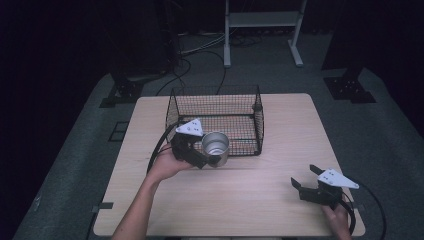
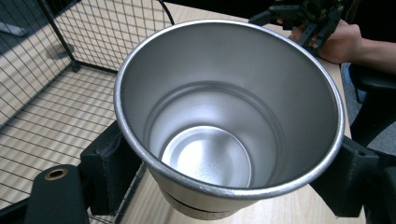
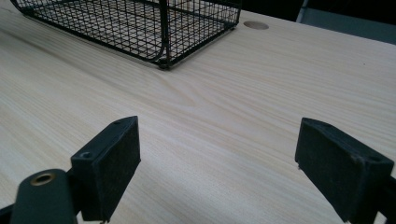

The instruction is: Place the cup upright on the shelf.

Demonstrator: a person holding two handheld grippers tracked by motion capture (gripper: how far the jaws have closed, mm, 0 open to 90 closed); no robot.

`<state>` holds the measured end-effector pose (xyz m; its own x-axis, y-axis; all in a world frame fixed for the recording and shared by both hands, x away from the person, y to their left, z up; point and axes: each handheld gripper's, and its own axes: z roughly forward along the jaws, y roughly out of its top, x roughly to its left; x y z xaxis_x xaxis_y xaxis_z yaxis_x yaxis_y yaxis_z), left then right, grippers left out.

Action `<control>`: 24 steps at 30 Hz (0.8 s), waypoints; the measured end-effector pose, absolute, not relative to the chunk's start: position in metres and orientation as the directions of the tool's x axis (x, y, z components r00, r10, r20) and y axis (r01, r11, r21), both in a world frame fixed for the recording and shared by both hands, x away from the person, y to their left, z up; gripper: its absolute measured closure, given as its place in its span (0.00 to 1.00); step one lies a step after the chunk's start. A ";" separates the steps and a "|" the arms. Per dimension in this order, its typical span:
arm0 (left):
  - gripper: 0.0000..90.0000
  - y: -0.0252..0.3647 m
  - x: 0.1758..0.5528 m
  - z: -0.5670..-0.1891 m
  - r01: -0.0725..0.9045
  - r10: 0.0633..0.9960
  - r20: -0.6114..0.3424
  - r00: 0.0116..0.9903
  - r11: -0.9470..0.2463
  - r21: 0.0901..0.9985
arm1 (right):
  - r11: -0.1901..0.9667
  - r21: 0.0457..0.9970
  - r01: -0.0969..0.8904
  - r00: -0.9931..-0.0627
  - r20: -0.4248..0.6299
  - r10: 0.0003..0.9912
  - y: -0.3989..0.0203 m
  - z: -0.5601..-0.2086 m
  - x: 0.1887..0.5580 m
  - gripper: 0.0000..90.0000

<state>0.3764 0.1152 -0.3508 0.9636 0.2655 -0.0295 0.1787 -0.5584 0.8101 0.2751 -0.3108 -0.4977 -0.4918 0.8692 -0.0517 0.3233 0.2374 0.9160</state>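
Surface point(image 1: 260, 200): pale wood-grain rectangular top, seen whole from the high view, standing on grey carpet.

Black wire-mesh basket point(image 1: 216, 120), square and open-topped, stands toward the far middle of the surface. The right gripper view shows one of its near corners point(image 3: 163, 32) and the mesh walls close up.

Shiny cylindrical stainless-steel cup point(image 1: 216, 146), open mouth up, sits just at the basket's near edge, between the jaws of the left hand-held gripper point(image 1: 212, 159). The high view does not settle whether the cup rests on the surface or is lifted off it. The left gripper view looks straight down into the cup point(image 2: 210, 154): bright rim, stepped inner wall, round flat bottom, nothing inside. Black jaws press its wall on both sides, so this hand-held gripper is clamped on the cup. Mesh and basket floor lie to the left in that view.

Left hand point(image 1: 167, 165) grips the tool from the near side, forearm entering from the bottom edge.

Right hand-held gripper point(image 1: 306, 177) lies low at the near right corner of the surface, well apart from the basket, held by the right hand point(image 1: 340, 217). Its own view shows the two black padded jaws spread wide with bare wood between them. The left gripper view catches this tool point(image 2: 285, 21) and its hand far off at top right.
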 end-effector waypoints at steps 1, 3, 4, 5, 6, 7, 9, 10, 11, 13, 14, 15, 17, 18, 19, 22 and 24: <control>0.20 0.114 0.378 -0.349 0.175 0.262 -0.027 0.965 -0.562 0.808 | 0.237 0.917 0.321 -0.491 -0.053 0.869 -0.311 -0.498 0.275 0.15; 0.20 0.113 0.379 -0.345 0.169 0.260 -0.018 0.965 -0.571 0.803 | 0.241 0.916 0.320 -0.491 -0.057 0.869 -0.311 -0.498 0.275 0.15; 0.20 0.112 0.380 -0.344 0.169 0.260 -0.018 0.966 -0.574 0.801 | 0.236 0.916 0.323 -0.489 -0.052 0.871 -0.311 -0.498 0.275 0.15; 0.20 0.111 0.380 -0.343 0.169 0.259 -0.018 0.966 -0.576 0.800 | 0.235 0.917 0.322 -0.489 -0.051 0.871 -0.311 -0.498 0.275 0.15; 0.20 0.110 0.381 -0.342 0.167 0.256 -0.017 0.966 -0.579 0.798 | 0.234 0.917 0.323 -0.488 -0.050 0.871 -0.311 -0.498 0.275 0.15; 0.20 0.110 0.382 -0.341 0.166 0.256 -0.015 0.967 -0.580 0.797 | 0.234 0.917 0.324 -0.489 -0.050 0.871 -0.311 -0.498 0.275 0.15; 0.20 0.109 0.383 -0.339 0.167 0.256 -0.016 0.967 -0.580 0.798 | 0.233 0.917 0.324 -0.488 -0.049 0.871 -0.311 -0.498 0.275 0.15; 0.20 0.109 0.383 -0.338 0.166 0.258 -0.014 0.966 -0.579 0.798 | 0.232 0.917 0.324 -0.488 -0.048 0.871 -0.311 -0.498 0.275 0.15; 0.20 0.109 0.384 -0.337 0.163 0.257 -0.011 0.966 -0.581 0.797 | 0.232 0.917 0.324 -0.488 -0.048 0.872 -0.311 -0.498 0.275 0.15; 0.20 0.109 0.386 -0.334 0.165 0.257 -0.014 0.966 -0.580 0.798 | 0.230 0.918 0.322 -0.487 -0.048 0.872 -0.311 -0.498 0.275 0.15; 0.20 0.108 0.387 -0.333 0.166 0.257 -0.013 0.966 -0.581 0.797 | 0.233 0.917 0.323 -0.489 -0.049 0.871 -0.311 -0.498 0.275 0.15; 0.20 0.108 0.388 -0.332 0.166 0.258 -0.013 0.966 -0.581 0.797 | 0.233 0.918 0.322 -0.489 -0.049 0.871 -0.311 -0.498 0.275 0.15; 0.20 0.108 0.390 -0.330 0.165 0.258 -0.011 0.966 -0.584 0.795 | 0.233 0.918 0.322 -0.489 -0.050 0.871 -0.311 -0.498 0.275 0.15; 0.20 0.107 0.392 -0.329 0.164 0.258 -0.009 0.966 -0.588 0.792 | 0.233 0.918 0.322 -0.489 -0.050 0.871 -0.311 -0.498 0.275 0.15; 0.20 0.107 0.393 -0.327 0.163 0.258 -0.006 0.966 -0.592 0.789 | 0.234 0.918 0.322 -0.489 -0.050 0.871 -0.311 -0.498 0.275 0.15; 0.20 0.104 0.397 -0.323 0.158 0.257 0.000 0.966 -0.594 0.788 | 0.232 0.918 0.323 -0.488 -0.049 0.871 -0.311 -0.498 0.275 0.15; 0.20 0.103 0.401 -0.320 0.157 0.256 0.000 0.967 -0.595 0.788 | 0.233 0.917 0.323 -0.488 -0.049 0.871 -0.311 -0.498 0.275 0.15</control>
